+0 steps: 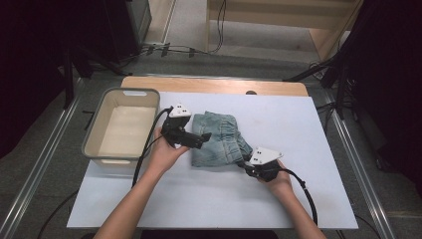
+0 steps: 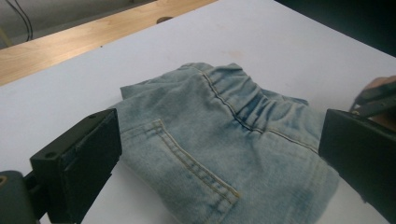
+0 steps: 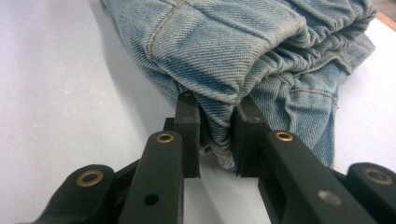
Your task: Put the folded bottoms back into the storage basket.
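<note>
The folded pair of light-blue denim shorts (image 1: 219, 141) lay on the white sheet-covered desk (image 1: 298, 189), directly between the two tools and just right of the grey rectangular plastic bin (image 1: 94, 130). The right tool (image 1: 247, 165) sat at the bundle's near right corner. In the right gripper view its black jaws were nearly closed, pinching a bunched fold of the denim (image 3: 224, 93) between the pads, with the cloth rising straight ahead of and above them. That grip probably served to keep the folded layers together at that corner, so the stack would not fall open when lifted.

The left tool (image 1: 203, 140) hovered over the opposite, left edge of the shorts. Its jaws stood wide apart and held nothing. In the left gripper view the back pocket and elastic waistband (image 2: 243, 100) lay just ahead of it, framed between the two pads. The wide spread suggested the person meant to straddle the full thickness of the fold before closing, so both sides would be held evenly.

The bin stood open beside and behind the left tool, its pale floor bare. Its position close to the shorts made it the likely destination, a short carry to the left with both tools holding the bundle level. A bare wooden strip (image 2: 70, 44) ran beyond the sheet's far edge.
</note>
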`<state>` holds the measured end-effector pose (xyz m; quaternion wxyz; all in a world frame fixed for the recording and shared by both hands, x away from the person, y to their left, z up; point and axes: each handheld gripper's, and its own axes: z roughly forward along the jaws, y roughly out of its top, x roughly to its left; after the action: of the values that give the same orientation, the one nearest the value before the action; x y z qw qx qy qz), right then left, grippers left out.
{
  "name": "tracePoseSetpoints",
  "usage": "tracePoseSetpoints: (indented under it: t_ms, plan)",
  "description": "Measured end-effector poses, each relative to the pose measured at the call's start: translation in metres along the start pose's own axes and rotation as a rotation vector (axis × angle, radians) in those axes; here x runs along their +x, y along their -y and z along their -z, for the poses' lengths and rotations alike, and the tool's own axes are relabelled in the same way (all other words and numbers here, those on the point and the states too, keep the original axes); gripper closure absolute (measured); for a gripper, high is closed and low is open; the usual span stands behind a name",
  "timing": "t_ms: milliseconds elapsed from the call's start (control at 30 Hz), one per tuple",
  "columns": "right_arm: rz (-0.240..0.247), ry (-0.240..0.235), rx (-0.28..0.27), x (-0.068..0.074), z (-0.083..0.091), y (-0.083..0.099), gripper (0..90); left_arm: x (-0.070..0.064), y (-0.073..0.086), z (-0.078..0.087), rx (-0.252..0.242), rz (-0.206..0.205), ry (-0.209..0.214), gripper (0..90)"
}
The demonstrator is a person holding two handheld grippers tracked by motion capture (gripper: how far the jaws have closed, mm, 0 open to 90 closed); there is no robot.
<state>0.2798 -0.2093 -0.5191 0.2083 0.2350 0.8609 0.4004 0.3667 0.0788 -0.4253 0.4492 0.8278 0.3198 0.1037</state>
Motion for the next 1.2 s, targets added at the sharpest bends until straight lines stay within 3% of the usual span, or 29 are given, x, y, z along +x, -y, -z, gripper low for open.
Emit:
tracePoseSetpoints:
  t_ms: [233,800,867,967,1200]
  plan:
    - [-0.001,-0.002,-0.001,0.0,0.0,0.0,74.4,0.012,-0.005,-0.011,0.019,0.025,-0.024,0.0]
    - [0.0,-0.007,-0.002,-0.001,0.0,0.0,74.4,0.031,-0.011,-0.035,0.059,0.099,-0.007,0.0]
    - [0.003,-0.007,-0.003,-0.001,0.0,0.0,74.4,0.033,-0.013,-0.042,0.104,0.095,0.004,0.0]
    - [0.004,-0.007,-0.003,-0.001,0.0,0.0,74.4,0.035,-0.014,-0.045,0.115,0.097,0.007,0.0]
    - [0.005,-0.007,-0.003,-0.001,0.0,0.0,74.4,0.046,-0.014,-0.053,0.116,0.161,0.03,0.0]
